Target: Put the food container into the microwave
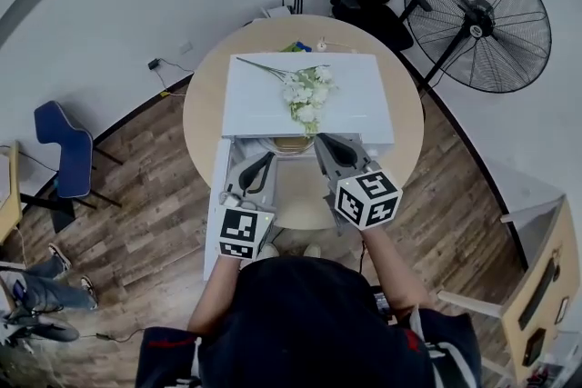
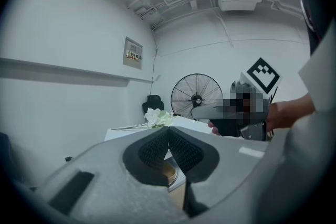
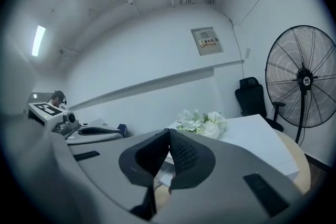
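Food container (image 1: 293, 144) is sitting, as far as I can judge, just inside the mouth of the microwave (image 1: 355, 100). Only a tan, round-rimmed edge is showing under the white top, so I cannot tell how deep it is resting. I am reading the placing as done or nearly so. The door (image 1: 216, 204) is still hanging open on the left, swung toward the near side, and closing it is what looks left. I am holding the left claw (image 1: 265, 161) and the right claw (image 1: 325, 144) side by side in front of the opening. Both have their jaws pressed together and are gripping nothing. The container is lying between the two tips and slightly beyond them, close to both but touching neither.
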The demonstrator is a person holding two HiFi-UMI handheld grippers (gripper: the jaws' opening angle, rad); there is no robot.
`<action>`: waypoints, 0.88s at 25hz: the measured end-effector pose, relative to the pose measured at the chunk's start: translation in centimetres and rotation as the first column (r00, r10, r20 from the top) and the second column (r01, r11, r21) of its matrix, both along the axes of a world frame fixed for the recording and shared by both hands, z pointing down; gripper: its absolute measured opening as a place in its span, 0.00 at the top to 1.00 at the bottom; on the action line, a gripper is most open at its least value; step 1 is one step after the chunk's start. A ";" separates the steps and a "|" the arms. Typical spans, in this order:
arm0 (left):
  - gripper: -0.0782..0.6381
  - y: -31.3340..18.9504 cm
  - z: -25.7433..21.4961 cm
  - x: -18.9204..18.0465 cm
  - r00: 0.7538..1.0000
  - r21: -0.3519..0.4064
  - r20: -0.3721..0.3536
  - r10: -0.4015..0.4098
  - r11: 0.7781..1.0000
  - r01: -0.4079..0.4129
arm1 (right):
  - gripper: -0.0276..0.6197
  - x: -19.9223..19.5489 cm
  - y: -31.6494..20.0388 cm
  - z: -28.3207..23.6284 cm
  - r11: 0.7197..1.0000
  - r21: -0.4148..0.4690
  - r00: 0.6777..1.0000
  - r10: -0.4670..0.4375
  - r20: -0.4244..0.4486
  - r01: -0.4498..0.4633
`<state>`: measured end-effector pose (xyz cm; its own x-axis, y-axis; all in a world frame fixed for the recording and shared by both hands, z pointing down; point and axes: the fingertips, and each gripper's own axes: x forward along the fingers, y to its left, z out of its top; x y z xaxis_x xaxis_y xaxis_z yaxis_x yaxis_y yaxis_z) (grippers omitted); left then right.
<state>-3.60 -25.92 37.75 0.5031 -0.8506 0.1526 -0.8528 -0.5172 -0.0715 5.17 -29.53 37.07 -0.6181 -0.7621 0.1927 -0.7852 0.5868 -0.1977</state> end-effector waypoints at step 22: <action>0.87 1.3 -3.3 -1.4 1.000 0.166 -0.027 0.001 0.986 0.003 | 0.94 1.0 1.8 -3.0 0.976 0.204 0.997 0.080 -0.013 -0.075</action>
